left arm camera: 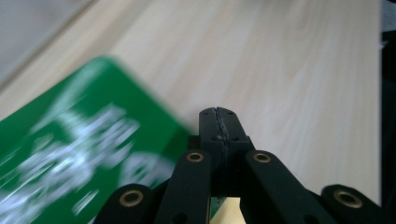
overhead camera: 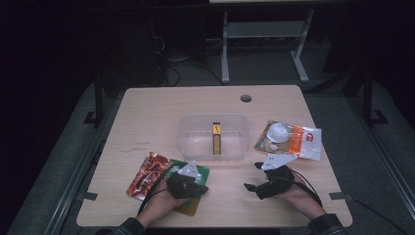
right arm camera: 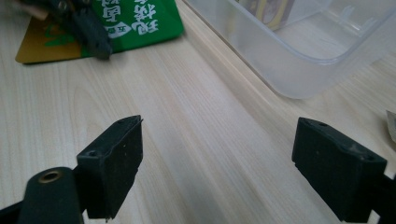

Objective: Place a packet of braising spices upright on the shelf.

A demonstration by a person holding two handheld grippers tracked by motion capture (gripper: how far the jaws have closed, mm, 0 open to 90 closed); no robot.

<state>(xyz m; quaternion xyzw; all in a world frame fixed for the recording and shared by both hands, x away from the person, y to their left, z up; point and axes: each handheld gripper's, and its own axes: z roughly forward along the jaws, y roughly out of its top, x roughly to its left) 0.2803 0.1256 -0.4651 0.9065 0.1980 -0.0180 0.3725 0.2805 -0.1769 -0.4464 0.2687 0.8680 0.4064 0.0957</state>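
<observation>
My left gripper (overhead camera: 199,188) hovers over a green snack packet (overhead camera: 192,172) at the near left of the table, its jaws shut with nothing seen between them. In the left gripper view the shut tips (left arm camera: 218,113) point over bare wood, with the green packet (left arm camera: 79,154) blurred at the left. My right gripper (overhead camera: 253,176) rests at the near right, pointing left with its jaws wide open and nothing between them. The right gripper view shows bare table between its pads (right arm camera: 116,158), the green packet (right arm camera: 140,21) and the left gripper (right arm camera: 91,30) farther off.
A clear plastic bin (overhead camera: 191,139) stands mid-table and holds a narrow yellow-brown bar (overhead camera: 216,138); its corner (right arm camera: 299,70) is near the right gripper. A red-orange packet (overhead camera: 147,175) lies left of the green one. A white-orange packet (overhead camera: 303,142) lies at the right.
</observation>
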